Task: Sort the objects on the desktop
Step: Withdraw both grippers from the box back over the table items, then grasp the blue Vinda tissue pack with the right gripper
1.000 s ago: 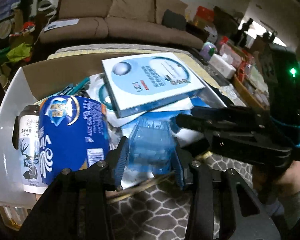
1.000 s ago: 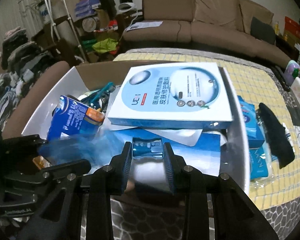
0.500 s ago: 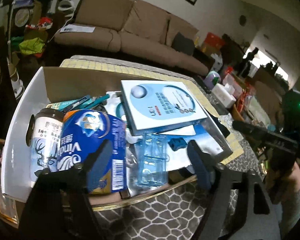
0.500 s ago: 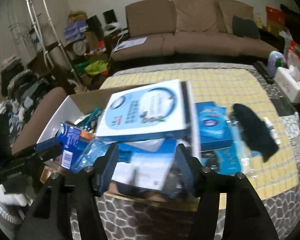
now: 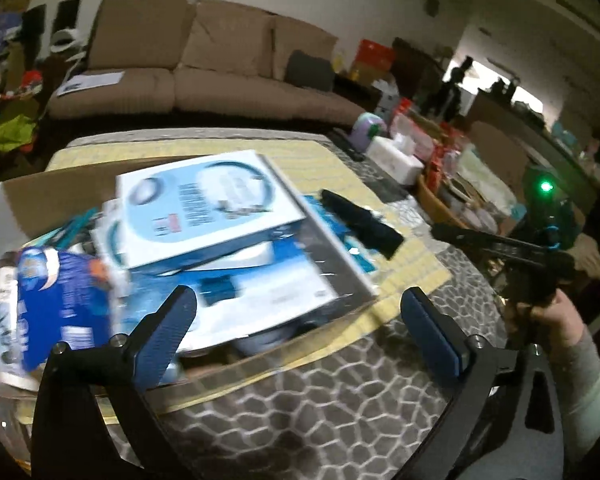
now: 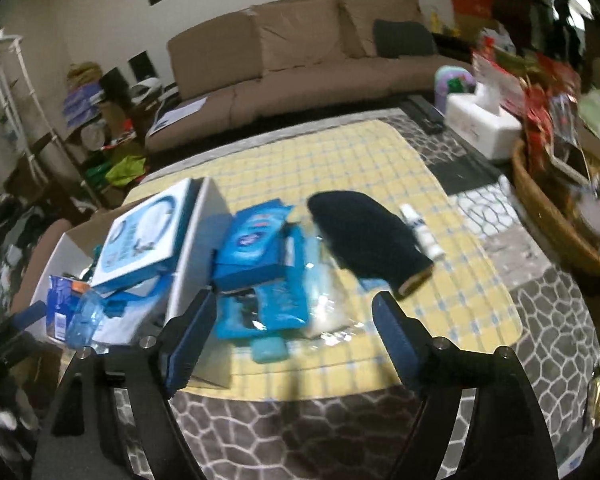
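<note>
A white cardboard box (image 5: 4, 208) on the left holds a flat white-and-blue box (image 5: 208, 208), a blue carton (image 5: 60, 304) and a clear blue plastic case (image 6: 86, 316). My left gripper (image 5: 300, 312) hangs above the box's near corner, its jaws opening wide with nothing between them. My right gripper (image 6: 296, 320) is over the yellow checked mat (image 6: 380, 168), jaws opening and empty. Ahead of it lie blue packets (image 6: 256, 240), a black mitt (image 6: 368, 236), a small white bottle (image 6: 420, 228) and a clear plastic bag (image 6: 324, 304).
A white tissue box (image 6: 484, 128), a dark remote (image 6: 424, 112) and a wicker basket (image 6: 548, 208) full of things stand at the table's right. A brown sofa (image 6: 300, 48) is behind the table. A hand (image 5: 556, 316) holds the right gripper.
Both grippers let go of the clear blue case, which now lies in the box, and opened wide. Both pulled back and up; the right one swung right towards the mat.
</note>
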### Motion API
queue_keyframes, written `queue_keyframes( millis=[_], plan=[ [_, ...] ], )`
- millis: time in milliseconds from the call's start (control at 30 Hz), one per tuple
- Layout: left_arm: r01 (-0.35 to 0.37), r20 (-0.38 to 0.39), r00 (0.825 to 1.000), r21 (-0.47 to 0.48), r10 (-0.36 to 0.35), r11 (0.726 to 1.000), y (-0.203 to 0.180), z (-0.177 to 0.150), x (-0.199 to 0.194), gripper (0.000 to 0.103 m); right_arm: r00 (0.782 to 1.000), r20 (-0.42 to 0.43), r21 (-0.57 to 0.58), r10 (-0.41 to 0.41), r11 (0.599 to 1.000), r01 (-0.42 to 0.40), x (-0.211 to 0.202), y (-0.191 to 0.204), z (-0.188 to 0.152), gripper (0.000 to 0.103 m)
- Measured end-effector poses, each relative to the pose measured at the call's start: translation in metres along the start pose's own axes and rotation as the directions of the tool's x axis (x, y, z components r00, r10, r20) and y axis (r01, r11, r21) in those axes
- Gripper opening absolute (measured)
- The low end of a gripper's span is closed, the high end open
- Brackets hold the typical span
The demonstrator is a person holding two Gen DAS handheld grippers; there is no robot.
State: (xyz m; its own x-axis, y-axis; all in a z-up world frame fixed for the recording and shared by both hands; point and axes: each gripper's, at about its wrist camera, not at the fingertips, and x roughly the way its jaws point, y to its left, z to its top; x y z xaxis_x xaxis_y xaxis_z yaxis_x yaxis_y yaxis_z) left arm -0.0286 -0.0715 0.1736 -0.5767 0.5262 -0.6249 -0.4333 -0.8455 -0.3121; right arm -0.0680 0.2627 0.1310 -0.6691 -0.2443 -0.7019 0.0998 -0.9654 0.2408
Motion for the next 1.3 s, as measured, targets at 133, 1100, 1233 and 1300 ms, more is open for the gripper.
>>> queue_keyframes(
  millis=[133,1100,1233,1300],
  plan=[
    [-0.005,-0.031,0.999,0.072,0.008,0.997,-0.034,0.012,0.021,0.102,1.0,-0.009,0.038,0.018,0.999,-0.018,0.005,-0.019,-0.004,0.082],
    [0.072,-0.231,0.968,-0.11,-0.096,0.991,-0.034,0.121,0.176,0.096,0.858,-0.077,0.353,0.508,0.819,-0.453,0.114,-0.048,0.031,0.051],
    [0.092,-0.225,0.966,-0.162,-0.127,0.983,-0.022,0.12,0.178,0.096,0.866,-0.119,0.357,0.486,0.835,-0.419,0.134,-0.036,0.033,0.05],
    [0.11,-0.219,0.964,-0.184,-0.15,0.977,-0.018,0.12,0.179,0.096,0.865,-0.129,0.376,0.486,0.831,-0.41,0.144,-0.034,0.033,0.05]
  ],
)
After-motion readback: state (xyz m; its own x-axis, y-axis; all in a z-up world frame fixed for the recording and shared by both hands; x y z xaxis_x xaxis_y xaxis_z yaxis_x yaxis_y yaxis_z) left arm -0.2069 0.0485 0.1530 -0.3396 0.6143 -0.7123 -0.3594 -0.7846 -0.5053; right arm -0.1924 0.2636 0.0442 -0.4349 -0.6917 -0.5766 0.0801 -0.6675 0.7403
